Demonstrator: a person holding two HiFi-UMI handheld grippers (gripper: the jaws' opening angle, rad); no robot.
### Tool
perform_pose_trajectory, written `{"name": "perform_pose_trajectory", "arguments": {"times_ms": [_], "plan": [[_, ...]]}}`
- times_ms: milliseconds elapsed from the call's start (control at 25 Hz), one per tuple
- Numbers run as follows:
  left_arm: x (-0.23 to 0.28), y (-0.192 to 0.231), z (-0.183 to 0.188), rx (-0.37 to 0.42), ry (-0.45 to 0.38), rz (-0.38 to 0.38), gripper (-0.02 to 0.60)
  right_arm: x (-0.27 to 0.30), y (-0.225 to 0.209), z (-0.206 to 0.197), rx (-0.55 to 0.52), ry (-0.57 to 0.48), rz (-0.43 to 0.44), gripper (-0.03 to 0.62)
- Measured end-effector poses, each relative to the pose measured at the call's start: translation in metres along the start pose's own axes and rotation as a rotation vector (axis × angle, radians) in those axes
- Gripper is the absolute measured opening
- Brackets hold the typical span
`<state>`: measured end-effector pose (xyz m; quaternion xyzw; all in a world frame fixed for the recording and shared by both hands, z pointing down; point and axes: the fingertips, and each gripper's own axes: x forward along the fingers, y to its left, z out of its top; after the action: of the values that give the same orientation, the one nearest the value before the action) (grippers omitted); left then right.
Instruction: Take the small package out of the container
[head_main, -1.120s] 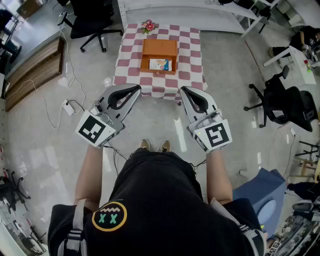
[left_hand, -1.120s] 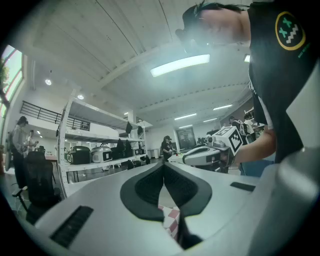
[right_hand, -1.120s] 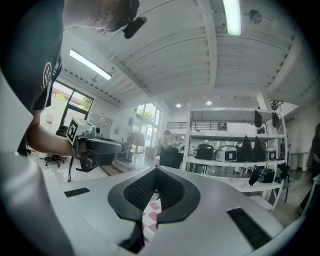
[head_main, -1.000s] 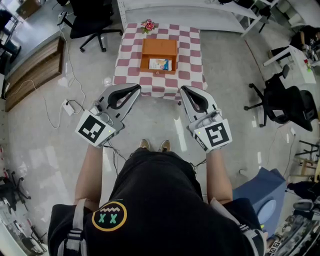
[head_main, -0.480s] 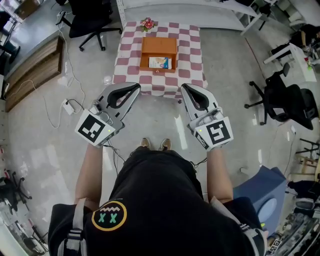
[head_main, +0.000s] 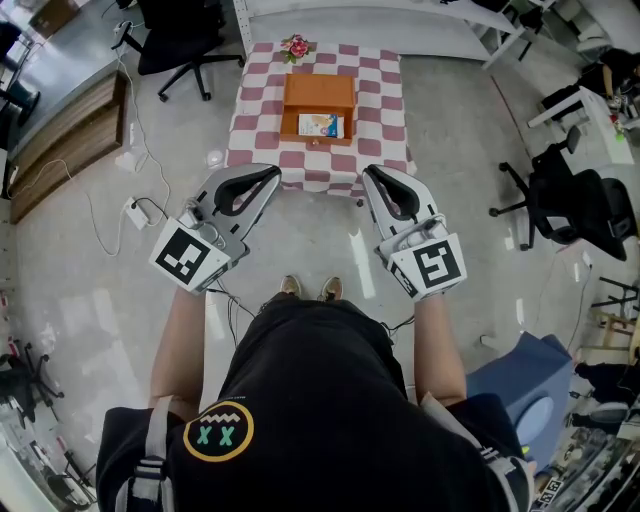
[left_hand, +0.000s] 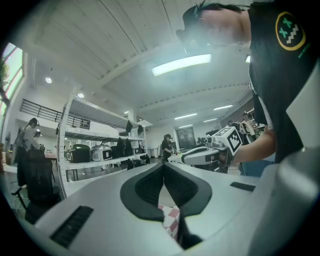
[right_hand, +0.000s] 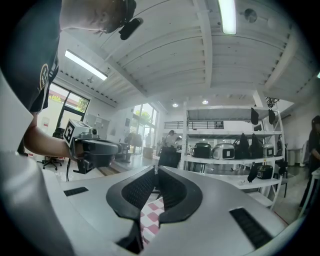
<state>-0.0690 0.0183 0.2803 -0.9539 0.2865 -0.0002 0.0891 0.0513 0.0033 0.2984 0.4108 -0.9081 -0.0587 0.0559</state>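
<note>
**Both Claws Shut, Package Not Yet Reached**

The left claw (head_main: 273, 178) was held level above the floor, its jaws pressed together with nothing between them. Ahead, in the middle of the head view, stood the bench (head_main: 388, 95) under a pink-and-white checked cloth. On it sat the orange container (head_main: 318, 98), open at the top. The small package (head_main: 320, 127), white and blue, lay inside toward the container's near right part. A flower posy (head_main: 296, 49) sat at the bench's far edge, apart from the container. The right claw (head_main: 369, 178) matched the left: level, jaws closed tip to tip, empty.

Both claws were well short of the container, so the task looked barely begun, with only the approach in hand. The next move would likely call for closing in on the bench, spreading 1 claw, probably the right, and lowering it over the package to pinch it.

Little could be read. Each claw carried a black-and-white square marker (head_main: 188, 258). The person's shirt bore an emblem (head_main: 218, 432) of 2 green X shapes above a zigzag. The package's print was too small to read.
</note>
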Motion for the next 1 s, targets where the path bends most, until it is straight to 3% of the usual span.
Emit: {"name": "perform_pose_trajectory", "arguments": {"times_ms": [200,480,560,800,1000], "plan": [[0.002,0.000,0.000,-0.004,0.006,0.001,0.018,0.001,0.000,-0.001,0.017,-0.002,0.017,0.152],[0.005,0.003,-0.005,-0.004,0.013,-0.001,0.020,0.005,0.002,-0.004,0.023,-0.007,0.028,0.249],[0.006,0.003,-0.005,-0.005,0.015,0.000,0.018,0.005,0.002,-0.004,0.024,-0.010,0.030,0.313],[0.007,0.004,-0.008,-0.007,0.015,-0.002,0.018,0.009,-0.002,-0.010,0.042,-0.002,0.021,0.589],[0.007,0.004,-0.011,-0.004,0.015,0.000,0.019,0.007,-0.007,-0.015,0.040,0.013,0.003,0.597]]}}
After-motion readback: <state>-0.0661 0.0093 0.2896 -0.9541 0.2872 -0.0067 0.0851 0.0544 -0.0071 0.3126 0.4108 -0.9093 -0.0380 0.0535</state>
